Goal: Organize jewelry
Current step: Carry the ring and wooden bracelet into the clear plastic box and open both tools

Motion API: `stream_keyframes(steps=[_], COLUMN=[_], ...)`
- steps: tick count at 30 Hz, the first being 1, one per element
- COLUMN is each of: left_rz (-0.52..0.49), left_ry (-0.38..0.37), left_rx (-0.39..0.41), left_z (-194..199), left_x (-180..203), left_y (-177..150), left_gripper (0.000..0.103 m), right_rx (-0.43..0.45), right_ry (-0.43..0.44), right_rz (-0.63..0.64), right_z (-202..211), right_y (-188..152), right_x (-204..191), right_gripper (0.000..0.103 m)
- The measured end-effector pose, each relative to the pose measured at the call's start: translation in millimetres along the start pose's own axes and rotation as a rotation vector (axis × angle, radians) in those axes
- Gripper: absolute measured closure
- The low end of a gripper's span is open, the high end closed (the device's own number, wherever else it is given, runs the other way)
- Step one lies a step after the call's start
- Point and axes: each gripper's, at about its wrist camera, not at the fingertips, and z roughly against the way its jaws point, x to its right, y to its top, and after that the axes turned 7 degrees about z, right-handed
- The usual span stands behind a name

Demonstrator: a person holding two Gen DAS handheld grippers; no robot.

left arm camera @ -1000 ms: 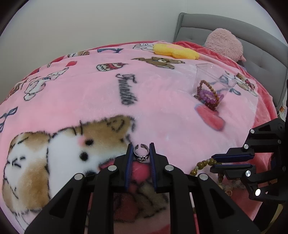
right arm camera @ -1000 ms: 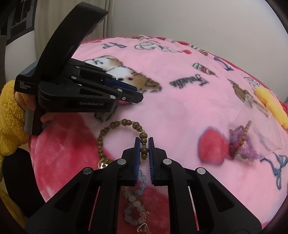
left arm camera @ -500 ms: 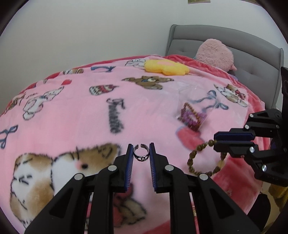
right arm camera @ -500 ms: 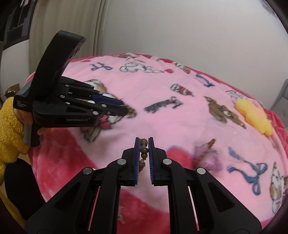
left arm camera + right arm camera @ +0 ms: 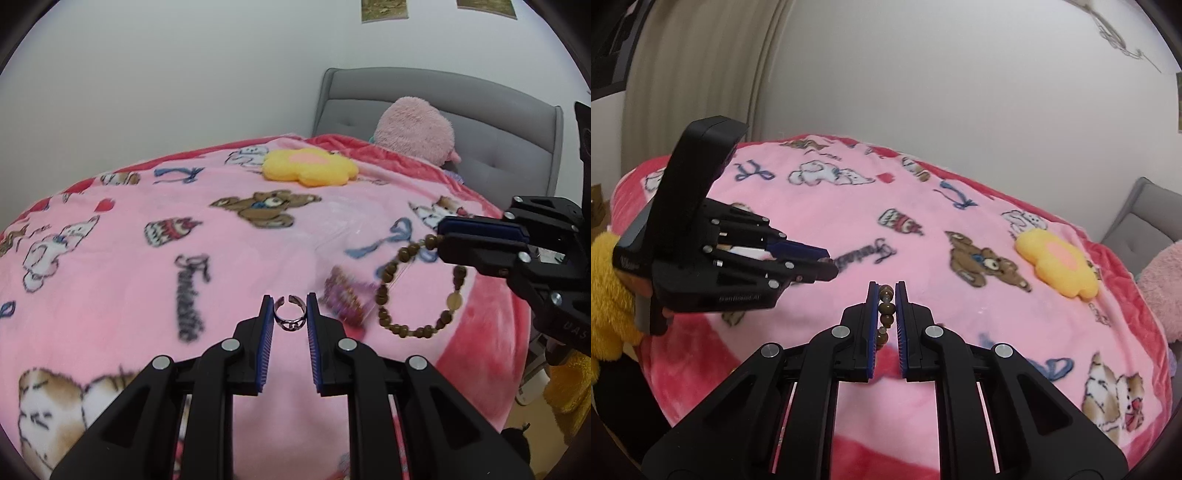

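1. Jewelry counted: one silver ring (image 5: pixel 290 318), one brown bead bracelet (image 5: pixel 417 291), and one blurred purple bead piece (image 5: pixel 345 301) lying on the pink blanket (image 5: pixel 229 266).
2. One left gripper (image 5: pixel 290 314) is seen closed on the ring, which is pinched between its two blue pads, above the blanket.
3. One right gripper (image 5: pixel 886 301) is seen clamped on the bracelet; the beads are held between the pads, and the loop hangs free in the air in the left wrist view.
4. One yellow flower cushion (image 5: pixel 308 168) and one pink plush toy (image 5: pixel 413 129) are noted near the grey headboard (image 5: pixel 498 122), well apart from both grippers.
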Motion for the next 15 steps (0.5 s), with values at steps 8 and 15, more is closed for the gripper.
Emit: stream_keyframes(steps=[8,15], left_rz=[-0.021,0.008], left_ry=[-0.075,-0.165], left_rx=[0.038,-0.01], left_z=[-11.7,-49.4], left_x=[22.4,32.1], left_y=[24.3,44.8], left_gripper=[0.086,0.086], right_rx=[-0.017,-0.05], right_ry=[-0.047,-0.087], right_rz=[-0.088,-0.159], right_z=[-6.2,-25.6], right_y=[1.8,-5.8], right_x=[34.5,65.8], right_gripper=[0.094,0.094])
